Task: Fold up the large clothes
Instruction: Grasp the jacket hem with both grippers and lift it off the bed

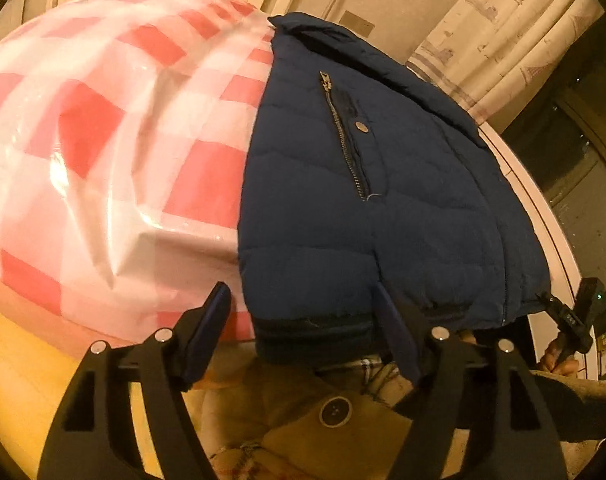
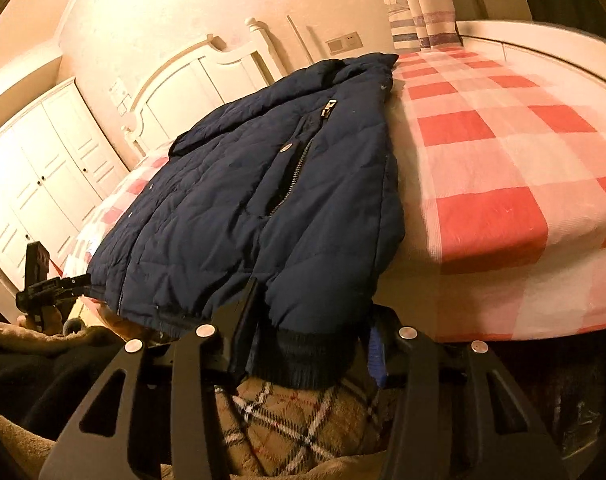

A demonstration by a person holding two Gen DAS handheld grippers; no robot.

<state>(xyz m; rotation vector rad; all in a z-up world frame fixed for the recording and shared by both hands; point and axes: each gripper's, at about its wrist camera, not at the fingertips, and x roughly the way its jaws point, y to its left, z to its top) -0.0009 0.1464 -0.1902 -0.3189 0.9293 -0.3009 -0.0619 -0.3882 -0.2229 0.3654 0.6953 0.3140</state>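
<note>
A navy quilted jacket (image 1: 367, 200) lies folded lengthwise on the red and white checked bed (image 1: 103, 128), its ribbed hem hanging over the near edge. My left gripper (image 1: 307, 332) is open at the hem, with the jacket's near corner between its fingers. My right gripper (image 2: 307, 336) is open too, its fingers on either side of the ribbed hem (image 2: 303, 356) of the jacket (image 2: 243, 208). Each gripper shows at the edge of the other's view: the right one (image 1: 571, 320) in the left wrist view, the left one (image 2: 43, 284) in the right wrist view.
A white headboard (image 2: 207, 76) and white wardrobe doors (image 2: 35, 168) stand beyond the bed. A curtain (image 1: 503, 36) hangs by the wall. The person's tan coat and plaid scarf (image 2: 287, 416) are just below the grippers.
</note>
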